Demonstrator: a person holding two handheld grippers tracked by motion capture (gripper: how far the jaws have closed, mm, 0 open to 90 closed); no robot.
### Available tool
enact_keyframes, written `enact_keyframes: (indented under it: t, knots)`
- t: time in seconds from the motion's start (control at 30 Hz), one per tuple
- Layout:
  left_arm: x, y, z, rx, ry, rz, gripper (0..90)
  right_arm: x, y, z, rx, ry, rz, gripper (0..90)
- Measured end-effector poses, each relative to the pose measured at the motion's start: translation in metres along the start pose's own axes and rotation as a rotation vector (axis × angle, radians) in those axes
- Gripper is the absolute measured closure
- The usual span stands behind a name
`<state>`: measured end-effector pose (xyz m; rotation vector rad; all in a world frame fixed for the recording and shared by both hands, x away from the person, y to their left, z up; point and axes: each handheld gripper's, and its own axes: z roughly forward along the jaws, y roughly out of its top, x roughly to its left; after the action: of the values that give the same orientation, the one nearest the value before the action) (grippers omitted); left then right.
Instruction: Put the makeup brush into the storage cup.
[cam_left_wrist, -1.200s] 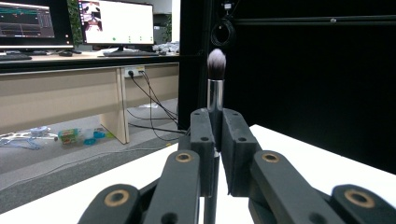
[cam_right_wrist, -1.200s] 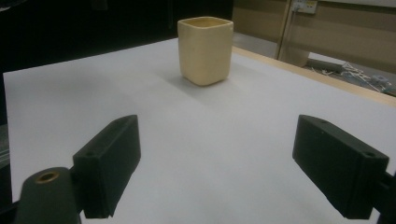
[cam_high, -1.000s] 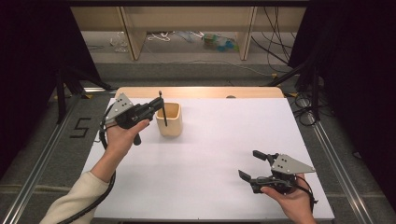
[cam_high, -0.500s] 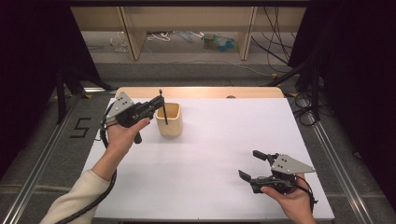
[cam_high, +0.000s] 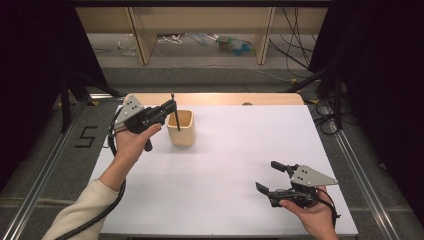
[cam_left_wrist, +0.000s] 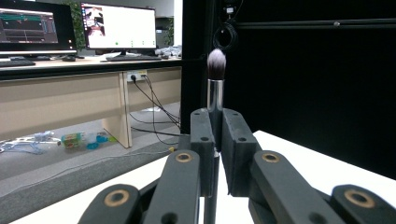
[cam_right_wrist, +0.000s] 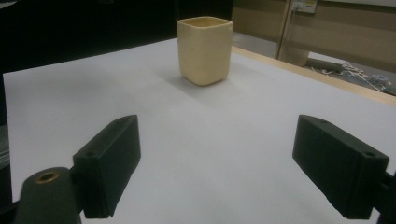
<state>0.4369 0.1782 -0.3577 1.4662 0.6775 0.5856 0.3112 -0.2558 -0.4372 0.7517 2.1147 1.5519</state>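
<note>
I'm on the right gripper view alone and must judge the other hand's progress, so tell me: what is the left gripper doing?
Observer: The left gripper is shut on a makeup brush, bristles pointing up.
Operator: Where is it relative to the cup?
Observer: In the high view the brush's handle hangs over the beige cup's opening, at its left rim.
Operator: Is the handle inside the cup?
Observer: Its lower end overlaps the opening, but I cannot tell how deep it sits.
Operator: And my gripper?
Observer: The right gripper is open near the white table's front right corner.
</note>
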Motion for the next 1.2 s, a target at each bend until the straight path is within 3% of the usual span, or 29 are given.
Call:
enact_keyframes:
  t: [1.2]
  knots:
    - [0.009, 0.004, 0.013, -0.002, 0.028, 0.003, 84.0, 0.000, 0.000, 0.000, -0.008, 0.000, 0.004, 16.4]
